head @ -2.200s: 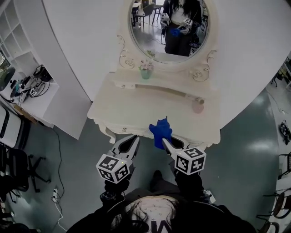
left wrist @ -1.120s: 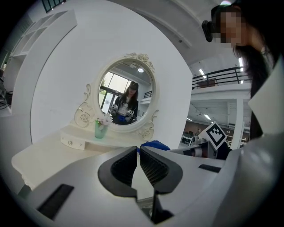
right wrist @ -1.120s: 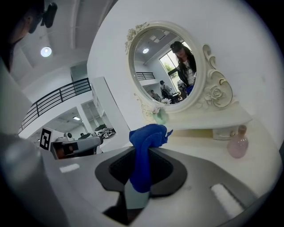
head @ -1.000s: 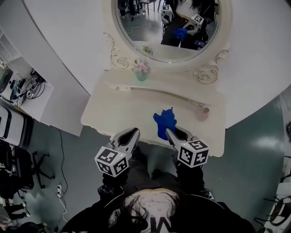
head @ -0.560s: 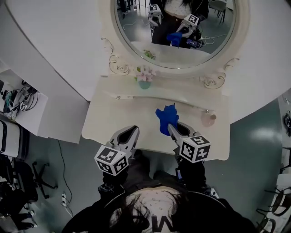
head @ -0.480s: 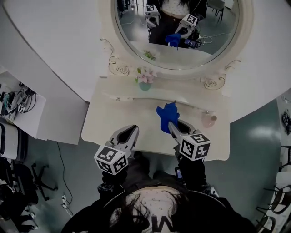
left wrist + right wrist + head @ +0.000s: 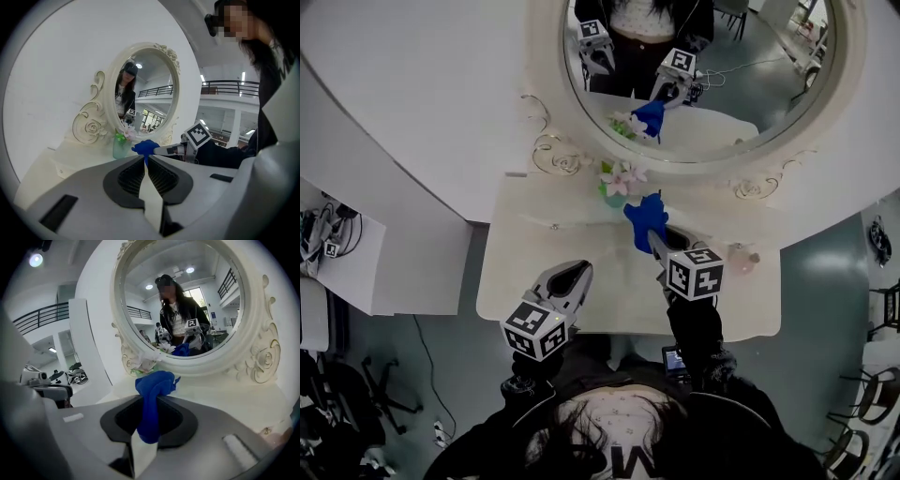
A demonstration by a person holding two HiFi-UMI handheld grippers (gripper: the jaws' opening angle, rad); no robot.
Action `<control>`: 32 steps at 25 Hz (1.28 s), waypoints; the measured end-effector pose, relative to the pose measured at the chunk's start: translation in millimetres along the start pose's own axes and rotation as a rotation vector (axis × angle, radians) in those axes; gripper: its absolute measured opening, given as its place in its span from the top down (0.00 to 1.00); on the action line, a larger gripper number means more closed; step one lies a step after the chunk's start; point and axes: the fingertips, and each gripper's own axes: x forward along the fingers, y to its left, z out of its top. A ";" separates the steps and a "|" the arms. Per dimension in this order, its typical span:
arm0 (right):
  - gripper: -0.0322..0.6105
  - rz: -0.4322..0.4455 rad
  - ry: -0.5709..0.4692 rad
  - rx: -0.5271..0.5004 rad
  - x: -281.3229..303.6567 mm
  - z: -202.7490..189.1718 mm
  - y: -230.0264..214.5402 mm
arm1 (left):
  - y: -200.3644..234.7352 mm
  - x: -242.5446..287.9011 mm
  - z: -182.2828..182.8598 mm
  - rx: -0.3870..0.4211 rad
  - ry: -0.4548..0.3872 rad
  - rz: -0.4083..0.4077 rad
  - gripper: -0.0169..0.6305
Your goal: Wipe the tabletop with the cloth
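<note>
Our left tongs (image 7: 570,279) hang nearest us over the front edge of the table (image 7: 534,267), jaws pressed together with nothing between them. Our right tongs (image 7: 656,242) reach further in and are clamped tight on the blue cloth (image 7: 644,214), which bunches into a wad just past the tips. We cannot tell whether the wad touches the tabletop.

Just beyond the cloth stands a small vase of flowers (image 7: 617,184), at the foot of the oval mirror (image 7: 712,84). A small pink object (image 7: 742,258) sits off to the right.

We judge the vase the main hazard. A forward or leftward stroke from here could catch it and tip it over. The cloth is also wadded rather than spread, so pressing down may bring the hard tips onto the surface and leave only a narrow wiped streak.
</note>
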 end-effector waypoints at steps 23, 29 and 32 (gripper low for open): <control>0.82 -0.271 0.204 -0.152 45.1 -28.1 -127.0 | 16.9 45.9 -6.3 0.004 0.112 -0.128 0.97; 0.82 -0.324 0.192 -0.088 7.0 -37.8 -176.6 | -26.7 72.5 -12.1 0.032 0.145 -0.177 0.97; 0.82 -0.353 0.190 -0.058 -10.4 -42.2 -201.1 | -42.4 81.2 -15.1 0.037 0.153 -0.178 0.97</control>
